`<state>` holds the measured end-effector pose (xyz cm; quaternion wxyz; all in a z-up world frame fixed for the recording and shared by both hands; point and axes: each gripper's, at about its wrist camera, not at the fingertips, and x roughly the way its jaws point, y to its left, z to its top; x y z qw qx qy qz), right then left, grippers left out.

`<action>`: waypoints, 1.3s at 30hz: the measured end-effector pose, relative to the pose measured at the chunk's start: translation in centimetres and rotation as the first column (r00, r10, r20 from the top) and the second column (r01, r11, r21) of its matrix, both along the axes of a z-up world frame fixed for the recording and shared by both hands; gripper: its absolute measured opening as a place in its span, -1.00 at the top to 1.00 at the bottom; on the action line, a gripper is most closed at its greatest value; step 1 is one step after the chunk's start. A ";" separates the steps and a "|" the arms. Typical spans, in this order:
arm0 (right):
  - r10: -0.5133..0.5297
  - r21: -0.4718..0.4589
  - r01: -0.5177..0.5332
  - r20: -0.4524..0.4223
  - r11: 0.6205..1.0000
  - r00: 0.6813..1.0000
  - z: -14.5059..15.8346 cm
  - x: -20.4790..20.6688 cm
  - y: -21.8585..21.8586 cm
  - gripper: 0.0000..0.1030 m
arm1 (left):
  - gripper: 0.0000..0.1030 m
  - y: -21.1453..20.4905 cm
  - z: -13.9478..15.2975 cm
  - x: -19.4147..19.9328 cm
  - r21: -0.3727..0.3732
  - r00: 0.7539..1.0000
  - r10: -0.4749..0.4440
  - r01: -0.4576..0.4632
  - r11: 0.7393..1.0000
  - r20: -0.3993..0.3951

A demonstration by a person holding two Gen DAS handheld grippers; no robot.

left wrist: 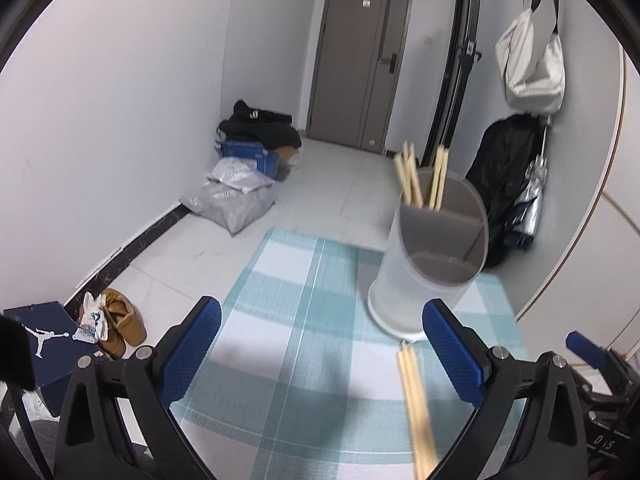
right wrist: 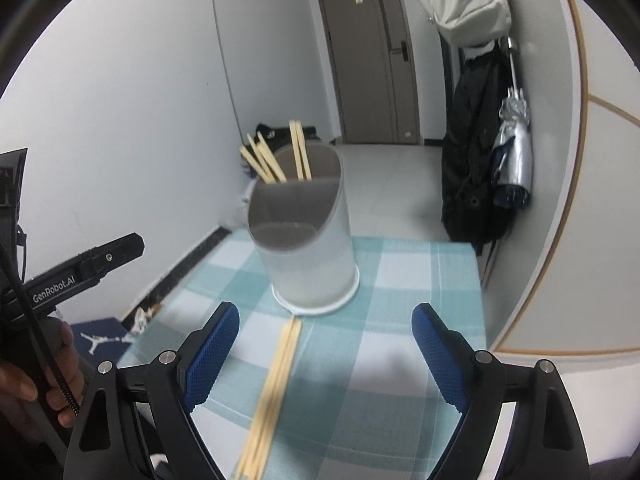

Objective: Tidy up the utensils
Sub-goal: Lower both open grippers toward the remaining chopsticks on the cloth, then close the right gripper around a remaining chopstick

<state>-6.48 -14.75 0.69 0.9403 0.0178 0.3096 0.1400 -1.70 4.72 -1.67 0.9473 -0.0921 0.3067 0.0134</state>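
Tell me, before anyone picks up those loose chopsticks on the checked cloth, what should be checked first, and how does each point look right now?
1. Right gripper wide enough to take the sticks: ok, open, nothing between the blue pads.
2. Left gripper free: ok, open and empty.
3. Loose chopsticks within reach: ok, they lie flat on the checked cloth, nearer the right gripper's left pad.
4. Sticks bundled neatly: cannot tell, they are blurred.
5. Holder upright: ok, it stands on the cloth just beyond the sticks' far ends.
6. Room in the holder: ok, its rear compartment has chopsticks, the front one looks empty.
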 end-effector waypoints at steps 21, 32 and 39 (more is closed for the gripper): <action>0.034 -0.105 -0.065 -0.281 0.992 0.959 -8.0 4.0 3.3 -0.68 | -0.93 1.9 -2.9 2.6 -0.030 0.989 0.033 -0.037 0.999 -0.144; 0.017 -0.182 -0.092 -0.376 0.979 0.927 -10.3 7.4 6.4 -0.02 | -0.93 3.2 -2.8 3.1 -0.038 0.987 0.070 -0.077 0.996 -0.147; -0.015 -0.235 -0.076 -0.364 0.969 0.931 -9.9 7.6 7.0 0.11 | -0.93 3.9 -3.0 3.5 -0.050 0.979 0.099 -0.110 0.993 -0.179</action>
